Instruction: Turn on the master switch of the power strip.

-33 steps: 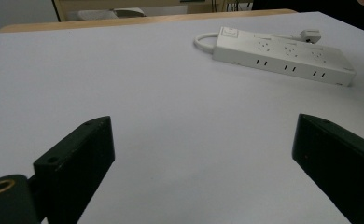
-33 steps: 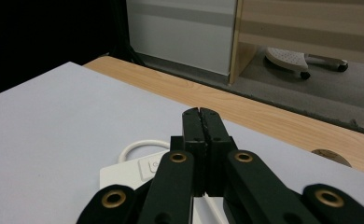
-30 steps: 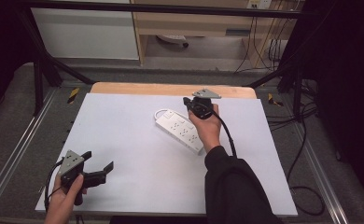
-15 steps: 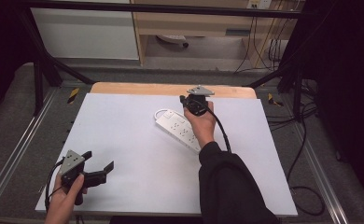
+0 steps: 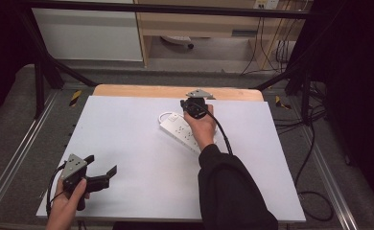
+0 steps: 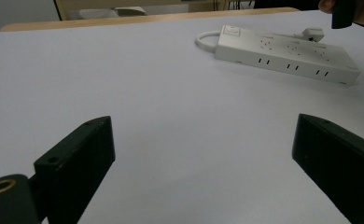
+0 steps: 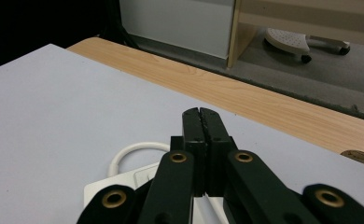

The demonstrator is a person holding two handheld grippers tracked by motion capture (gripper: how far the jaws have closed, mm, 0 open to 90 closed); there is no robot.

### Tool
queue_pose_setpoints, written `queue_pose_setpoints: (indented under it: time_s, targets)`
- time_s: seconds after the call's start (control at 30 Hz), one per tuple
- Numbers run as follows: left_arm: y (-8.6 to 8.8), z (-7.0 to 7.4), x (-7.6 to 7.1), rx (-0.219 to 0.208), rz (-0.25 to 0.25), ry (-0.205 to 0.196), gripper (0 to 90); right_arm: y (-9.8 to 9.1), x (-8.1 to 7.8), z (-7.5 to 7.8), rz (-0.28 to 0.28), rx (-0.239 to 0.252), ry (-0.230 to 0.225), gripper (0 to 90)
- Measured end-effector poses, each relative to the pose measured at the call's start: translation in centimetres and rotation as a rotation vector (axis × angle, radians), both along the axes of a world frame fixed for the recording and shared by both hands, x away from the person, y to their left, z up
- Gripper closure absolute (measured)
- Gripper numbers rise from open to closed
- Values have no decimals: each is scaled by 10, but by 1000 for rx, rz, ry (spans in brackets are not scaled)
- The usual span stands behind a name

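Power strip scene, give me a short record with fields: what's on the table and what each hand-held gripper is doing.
surface: white table
object: white power strip, lying flat, its cord curled at one end
left hand-held gripper: jaws wide open, near table's front-left corner, apart from the strip
right hand-held gripper: jaws closed, above the strip's far end

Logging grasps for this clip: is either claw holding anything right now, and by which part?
Nothing is held. The left claw is wide open over bare table. The right claw is shut with nothing between its jaws, above the power strip.
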State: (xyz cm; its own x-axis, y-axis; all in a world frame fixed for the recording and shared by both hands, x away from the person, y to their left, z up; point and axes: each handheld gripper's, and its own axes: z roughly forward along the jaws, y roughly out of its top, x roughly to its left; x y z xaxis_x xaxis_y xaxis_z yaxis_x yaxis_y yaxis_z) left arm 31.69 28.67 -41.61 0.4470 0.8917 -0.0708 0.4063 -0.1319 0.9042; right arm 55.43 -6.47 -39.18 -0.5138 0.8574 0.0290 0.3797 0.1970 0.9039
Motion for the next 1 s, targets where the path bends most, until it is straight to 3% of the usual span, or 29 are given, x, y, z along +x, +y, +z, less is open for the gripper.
queue_pose_setpoints:
  time_s: [1.0]
  targets:
    - [-1, 0, 0, 1, -13, 2, 60, -3, 15, -20, -6, -51, 107, 900]
